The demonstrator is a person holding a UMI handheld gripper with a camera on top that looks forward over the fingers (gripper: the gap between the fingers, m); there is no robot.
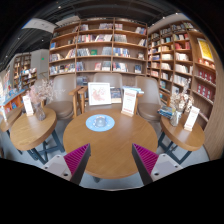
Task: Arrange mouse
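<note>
From the gripper view, we see our gripper [112, 158] held above a round wooden table [105, 148], its fingers spread wide with nothing between the pink pads [78, 158]. We cannot pick out a mouse. Beyond the fingers lies a round blue-and-white mat [100, 122], then two upright signs [100, 94]. Bookshelves [98, 48] line the walls.
</note>
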